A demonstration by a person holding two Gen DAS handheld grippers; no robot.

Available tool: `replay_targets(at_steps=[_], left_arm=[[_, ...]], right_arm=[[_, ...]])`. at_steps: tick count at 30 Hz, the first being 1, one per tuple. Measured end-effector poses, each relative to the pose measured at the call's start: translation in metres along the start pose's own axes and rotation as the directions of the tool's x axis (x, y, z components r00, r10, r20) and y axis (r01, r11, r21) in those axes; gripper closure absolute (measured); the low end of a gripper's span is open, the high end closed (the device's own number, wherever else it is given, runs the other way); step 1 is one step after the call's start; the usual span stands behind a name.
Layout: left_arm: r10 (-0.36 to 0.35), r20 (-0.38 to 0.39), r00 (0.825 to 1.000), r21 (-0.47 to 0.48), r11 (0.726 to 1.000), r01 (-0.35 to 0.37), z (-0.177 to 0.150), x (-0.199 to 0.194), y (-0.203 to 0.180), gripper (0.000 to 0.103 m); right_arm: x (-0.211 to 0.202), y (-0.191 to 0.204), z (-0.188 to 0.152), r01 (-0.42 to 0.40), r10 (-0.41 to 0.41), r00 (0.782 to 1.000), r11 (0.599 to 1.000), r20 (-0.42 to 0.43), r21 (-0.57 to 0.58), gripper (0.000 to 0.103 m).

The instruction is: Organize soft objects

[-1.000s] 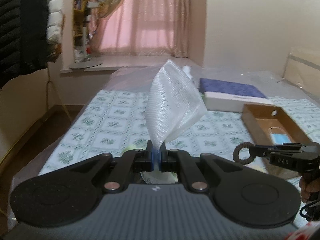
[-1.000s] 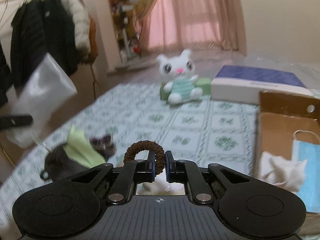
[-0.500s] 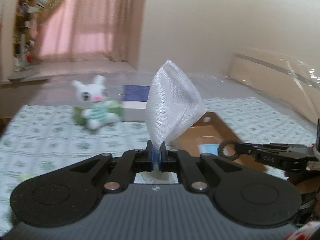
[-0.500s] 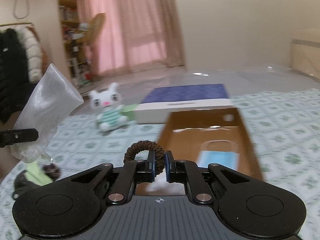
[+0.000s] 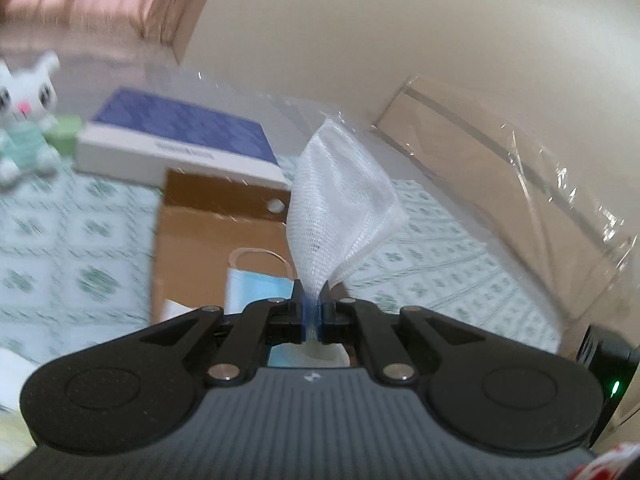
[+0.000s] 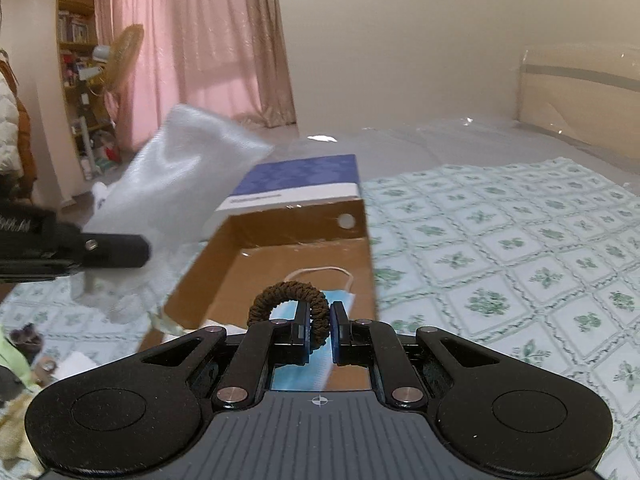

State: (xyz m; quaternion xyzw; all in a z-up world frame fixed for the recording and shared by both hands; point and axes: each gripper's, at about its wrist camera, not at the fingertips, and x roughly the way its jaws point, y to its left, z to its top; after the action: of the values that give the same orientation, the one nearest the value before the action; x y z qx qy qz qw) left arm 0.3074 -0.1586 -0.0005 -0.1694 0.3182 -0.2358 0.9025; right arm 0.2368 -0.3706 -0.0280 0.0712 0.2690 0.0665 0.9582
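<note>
My left gripper (image 5: pixel 311 307) is shut on a folded white gauze cloth (image 5: pixel 340 196) that stands up from its jaws, above the near end of a brown cardboard box (image 5: pixel 188 216). A blue face mask (image 5: pixel 256 286) lies in that box. My right gripper (image 6: pixel 320 326) is shut on a brown hair tie (image 6: pixel 288 300), held over the same box (image 6: pixel 280 236) and the mask (image 6: pixel 304 368). In the right wrist view the left gripper (image 6: pixel 116 250) comes in from the left with the gauze cloth (image 6: pixel 180 176), blurred.
A white and blue flat box (image 5: pixel 176 136) lies behind the cardboard box. A white plush cat (image 5: pixel 24 116) sits at the far left on the green-patterned bed cover (image 6: pixel 500 248). Dark and green soft items (image 6: pixel 20 344) lie at the left. A plastic-wrapped headboard (image 5: pixel 500 184) stands at the right.
Both grippers swung right across the bed, from the plush and dark clothes to the cardboard box. The gauze and hair tie stayed gripped. The left gripper now sits close beside the right.
</note>
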Motion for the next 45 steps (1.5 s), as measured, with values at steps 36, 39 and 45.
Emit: replay_targets(at_steps=[36,39,45], left_arm=[[0.286,-0.151,0.946,0.173,0.95,-0.26,-0.044,0.053,0.011,0.063],[0.285,-0.152,0.946,0.17,0.951,-0.259,-0.044,0.05,0.013,0.062],[0.291,-0.139,0.947,0.181,0.947,-0.264,-0.043,0.037,0.011,0.061]], right_arm=[[0.04,0.0,-0.021,0.003,-0.011,0.994,0.998,-0.109,-0.069,0.054],[0.036,0.001,-0.02,-0.002,-0.005,0.994,0.998,-0.111,-0.063,0.053],[0.027,0.005,-0.022,-0.01,0.003,0.993,0.998,-0.115,-0.055,0.051]])
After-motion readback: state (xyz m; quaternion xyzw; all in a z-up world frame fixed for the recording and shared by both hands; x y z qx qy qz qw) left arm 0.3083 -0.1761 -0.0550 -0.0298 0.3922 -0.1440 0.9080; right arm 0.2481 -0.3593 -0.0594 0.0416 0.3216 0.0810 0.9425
